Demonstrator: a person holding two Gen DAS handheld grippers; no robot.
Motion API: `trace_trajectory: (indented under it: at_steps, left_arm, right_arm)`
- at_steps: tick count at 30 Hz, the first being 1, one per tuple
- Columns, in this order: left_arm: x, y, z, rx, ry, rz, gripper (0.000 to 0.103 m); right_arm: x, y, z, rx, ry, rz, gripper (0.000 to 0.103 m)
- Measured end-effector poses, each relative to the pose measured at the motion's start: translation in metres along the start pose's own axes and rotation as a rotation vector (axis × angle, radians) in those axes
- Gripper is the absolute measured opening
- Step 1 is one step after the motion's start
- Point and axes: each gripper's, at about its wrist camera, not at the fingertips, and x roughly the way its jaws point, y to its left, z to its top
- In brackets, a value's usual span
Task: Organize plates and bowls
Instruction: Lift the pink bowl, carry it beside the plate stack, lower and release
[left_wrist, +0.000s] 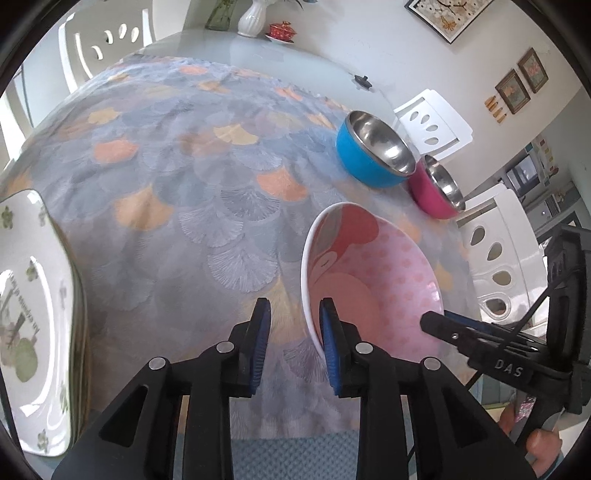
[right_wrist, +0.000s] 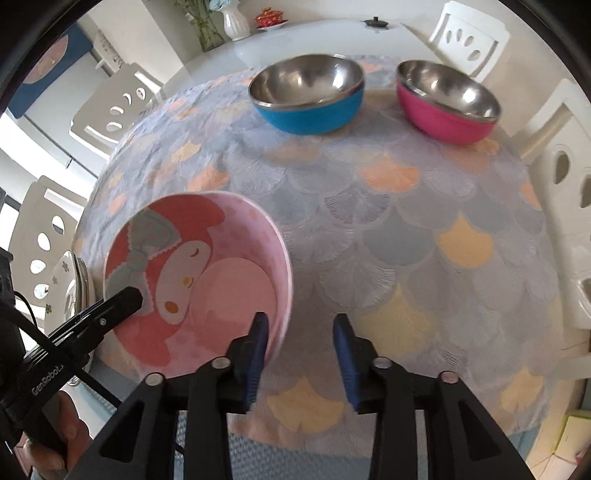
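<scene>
We see a pink bowl (left_wrist: 373, 280) with a cartoon face printed inside, sitting on the patterned cloth (left_wrist: 192, 192) that covers the bench (left_wrist: 280, 59), close to its near edge. In the left wrist view the left tool (left_wrist: 293, 343) stands with its fingers apart; the bowl's near rim at about three o'clock lies against the right finger pad, and nothing sits in the gap, so the bowl is not clamped. In the right wrist view the right tool (right_wrist: 301, 354) is likewise spread, its left finger just inside the bowl's rim and its right finger outside over bare cloth; the wall of the bowl runs between the two pads without being pinched, as far as the blur there lets us judge. Each tool shows up in the other's view, reaching toward the bowl from the side, with part of a hand (right_wrist: 55, 435) gripping the handle at about eight o'clock in the right wrist view. Farther away, at about one o'clock in the left wrist view, a blue bowl (left_wrist: 373, 155) and a magenta bowl (left_wrist: 437, 188), both steel inside, stand upright side by side, nearly touching. At nine o'clock in that same view a stack of white plates (left_wrist: 33, 317) with green flower prints rests at the cloth's edge. White chairs (left_wrist: 432, 122) ring the bench, and a white vase (left_wrist: 253, 18) stands at its far side.
</scene>
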Motion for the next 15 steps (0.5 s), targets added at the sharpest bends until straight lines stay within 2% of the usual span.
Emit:
trace_trajectory:
  at_steps: [7, 15]
  left_arm:
    - [-0.028, -0.011, 0.002, 0.014, -0.057, 0.054, 0.024]
    - [-0.074, -0.05, 0.034, 0.093, -0.162, 0.059, 0.024]
  right_arm:
    - [-0.035, 0.003, -0.001, -0.027, -0.04, -0.026, 0.036]
    - [-0.083, 0.009, 0.015, -0.08, -0.144, -0.071, 0.037]
